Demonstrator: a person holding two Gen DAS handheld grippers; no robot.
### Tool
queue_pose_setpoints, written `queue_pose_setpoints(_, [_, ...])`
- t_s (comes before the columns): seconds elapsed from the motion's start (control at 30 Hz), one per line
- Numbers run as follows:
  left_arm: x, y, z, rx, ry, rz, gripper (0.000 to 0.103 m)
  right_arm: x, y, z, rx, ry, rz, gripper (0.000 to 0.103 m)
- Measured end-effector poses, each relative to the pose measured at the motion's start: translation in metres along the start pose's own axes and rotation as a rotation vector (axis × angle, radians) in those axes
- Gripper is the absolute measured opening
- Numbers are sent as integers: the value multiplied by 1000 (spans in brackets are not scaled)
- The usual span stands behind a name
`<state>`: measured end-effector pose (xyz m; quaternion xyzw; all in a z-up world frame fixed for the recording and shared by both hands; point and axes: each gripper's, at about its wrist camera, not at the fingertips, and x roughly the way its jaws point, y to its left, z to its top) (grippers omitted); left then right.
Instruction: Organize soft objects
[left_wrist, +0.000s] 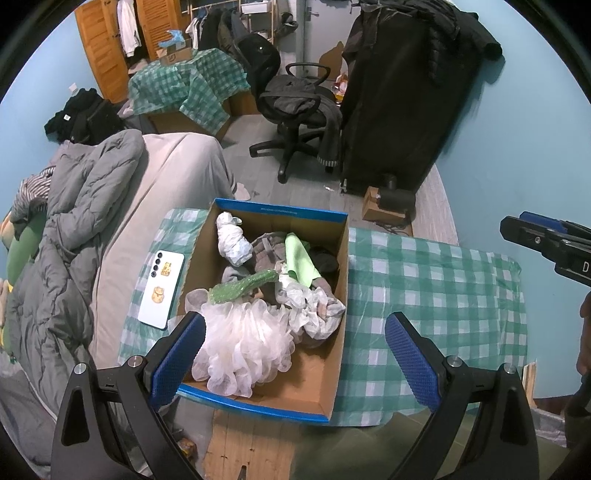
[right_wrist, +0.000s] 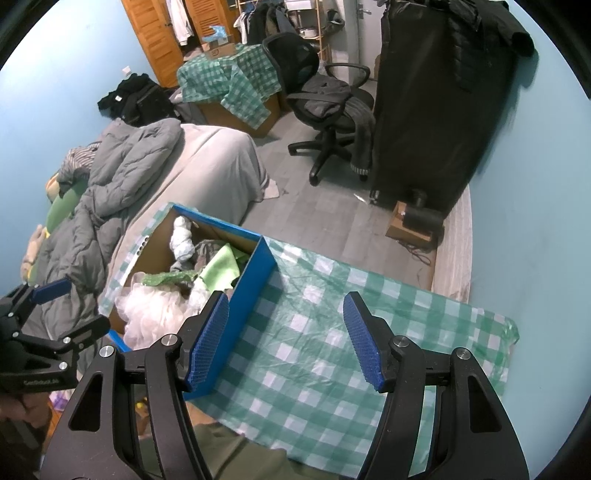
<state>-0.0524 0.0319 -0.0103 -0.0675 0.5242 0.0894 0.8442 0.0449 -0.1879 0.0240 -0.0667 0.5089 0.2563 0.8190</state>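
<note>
Blue walls (left_wrist: 498, 122), grey floor (left_wrist: 258, 147), office chair (left_wrist: 295, 107), bed (left_wrist: 177, 177).

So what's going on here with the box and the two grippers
A person is holding a gripper in each hand above a table with a green checked cloth. The left gripper hangs open over a cardboard box full of soft things: a white mesh sponge, a green cloth, crumpled bags. The right gripper is open too, over bare cloth beside the box. Neither holds anything. A phone lies left of the box.
</note>
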Motion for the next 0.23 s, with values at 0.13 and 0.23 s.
queue_pose_setpoints(0.13, [0, 0, 0, 0, -1, -1, 99, -1, -1, 1, 1, 0, 1, 64])
queue_pose_setpoints(0.23, [0, 0, -2, 2, -1, 1, 99, 0, 0, 0, 0, 0, 1, 64])
